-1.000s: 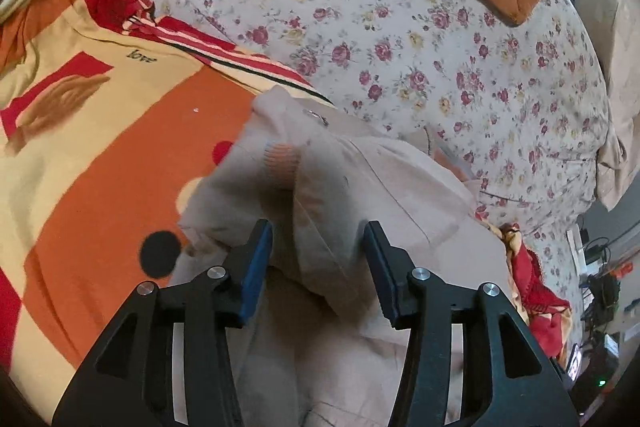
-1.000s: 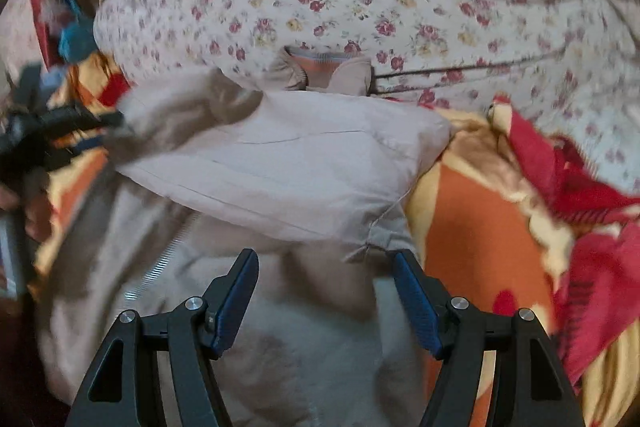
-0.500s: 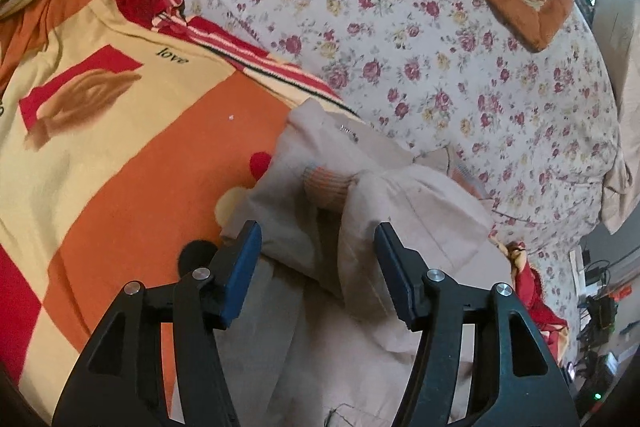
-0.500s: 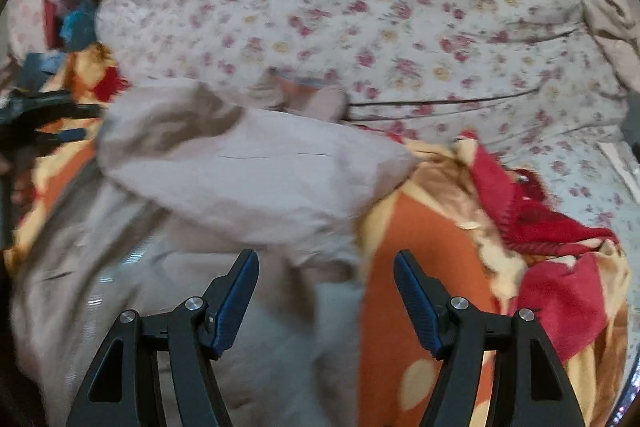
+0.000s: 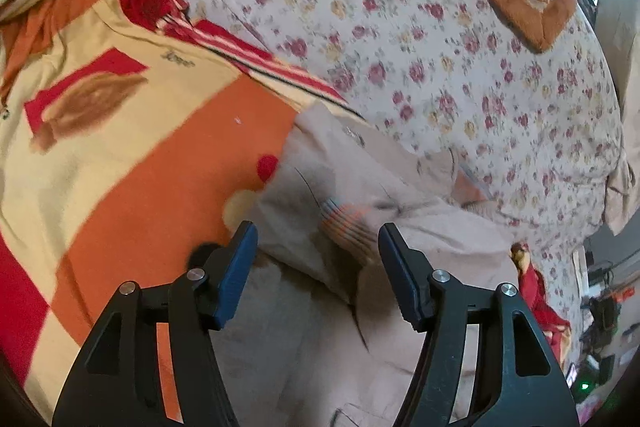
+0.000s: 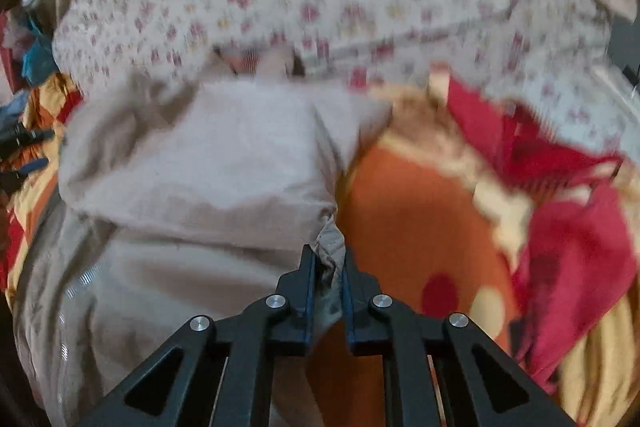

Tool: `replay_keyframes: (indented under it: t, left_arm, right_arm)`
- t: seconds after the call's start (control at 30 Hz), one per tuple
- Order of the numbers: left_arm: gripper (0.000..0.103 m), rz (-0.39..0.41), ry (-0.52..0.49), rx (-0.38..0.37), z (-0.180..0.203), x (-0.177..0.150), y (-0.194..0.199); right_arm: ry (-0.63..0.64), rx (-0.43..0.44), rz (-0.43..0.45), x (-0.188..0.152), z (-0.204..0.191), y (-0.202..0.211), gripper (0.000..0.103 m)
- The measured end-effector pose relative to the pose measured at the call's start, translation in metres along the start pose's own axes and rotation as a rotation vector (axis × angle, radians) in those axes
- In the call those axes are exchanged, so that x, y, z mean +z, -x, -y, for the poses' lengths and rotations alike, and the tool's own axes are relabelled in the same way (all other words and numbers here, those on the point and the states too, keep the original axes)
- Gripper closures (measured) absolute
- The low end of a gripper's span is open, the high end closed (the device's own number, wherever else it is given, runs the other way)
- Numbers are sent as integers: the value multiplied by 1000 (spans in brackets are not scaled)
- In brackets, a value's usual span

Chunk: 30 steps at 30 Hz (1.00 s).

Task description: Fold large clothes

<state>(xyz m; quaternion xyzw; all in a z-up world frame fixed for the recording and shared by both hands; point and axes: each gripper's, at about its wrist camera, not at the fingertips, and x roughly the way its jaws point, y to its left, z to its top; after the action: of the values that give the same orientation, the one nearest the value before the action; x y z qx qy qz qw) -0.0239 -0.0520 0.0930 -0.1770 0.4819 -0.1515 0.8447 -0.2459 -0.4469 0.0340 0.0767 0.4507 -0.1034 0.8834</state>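
One corner of the beige garment (image 6: 208, 163) between the right gripper's (image 6: 327, 269) closed jaws.

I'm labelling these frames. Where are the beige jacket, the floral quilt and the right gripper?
beige jacket (image 6: 208, 163): right wrist view, on its folded upper panel.
floral quilt (image 5: 400, 39): left wrist view, on the flowered middle.
right gripper (image 6: 328, 267): right wrist view, between fingertips shut on a jacket corner.

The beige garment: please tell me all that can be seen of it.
The beige garment looks like plain woven cloth, crumpled and partly folded over itself on the orange blanket. A striped ribbed cuff shows in one fold. The right tool pinches its edge; the left tool is open over it.
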Motion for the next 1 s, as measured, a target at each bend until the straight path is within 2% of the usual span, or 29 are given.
replay_keyframes:
  t: [0.1, 0.13, 0.2, 0.23, 0.27, 0.4, 0.43, 0.47, 0.57, 0.6, 0.63, 0.67, 0.73, 0.77, 0.8, 0.83, 0.9, 0.93, 1.0]
  left_arm:
    - [40, -31, -30, -31, 6, -4, -3]
    - [38, -34, -32, -33, 8, -5, -5]
    - [32, -64, -3, -55, 10, -7, -13]
    - [32, -83, 16, -71, 10, -8, -18]
    - [32, -95, 27, -79, 12, -9, -22]
    - [33, -112, 102, -110, 19, -5, -44]
    - [40, -107, 118, -137, 21, -3, -47]
    - [60, -97, 116, -148, 27, 0, -47]
    - [76, -29, 4, -129, 49, 4, -34]
    - [78, 10, -50, -131, 57, 4, -25]
    - [80, 79, -116, -105, 66, 3, -11]
    - [81, 125, -140, -79, 67, 2, -4]
    - [81, 266, -186, 22, 65, -1, 15]
    - [80, 283, -197, 79, 62, -1, 14]
    - [79, 256, -204, 137, 58, 0, 6]
    - [77, 202, -208, 165, 54, 2, -4]
    - [77, 38, -186, 176, 40, 5, -28]
    - [73, -22, -148, 169, 31, 6, -35]
    - [62, -11, -96, 125, 20, 5, -30]
  right_arm:
    - [-44, -7, 10, -4, 6, 10, 91]
    - [-76, 4, 36, -3, 10, 21, 87]
    - [-111, 19, 88, -4, 15, 37, 66]
    - [-121, 33, 102, -4, 16, 43, 50]
    - [-131, 48, 111, -3, 18, 46, 46]
    - [-172, 129, 117, 0, 16, 50, 46]
    - [-175, 142, 118, 0, 12, 48, 46]
    - [-170, 147, 113, 1, 8, 45, 46]
    - [-115, 135, 76, 4, -6, 27, 46]
    - [-108, 116, 52, 5, -9, 18, 46]
    - [-107, 104, 32, 4, -9, 10, 46]
    - [-111, 101, 16, 3, -9, 3, 46]
    - [-136, 110, -6, 1, -5, -6, 46]
    - [-145, 121, -12, 0, -3, -8, 46]
    - [-148, 132, -16, -1, -1, -10, 46]
    - [-143, 143, -18, 0, -2, -9, 46]
    - [-113, 128, -14, 1, -5, -3, 46]
    - [-100, 118, -6, 3, -6, 1, 46]
    - [-92, 117, 33, 6, -6, 14, 46]
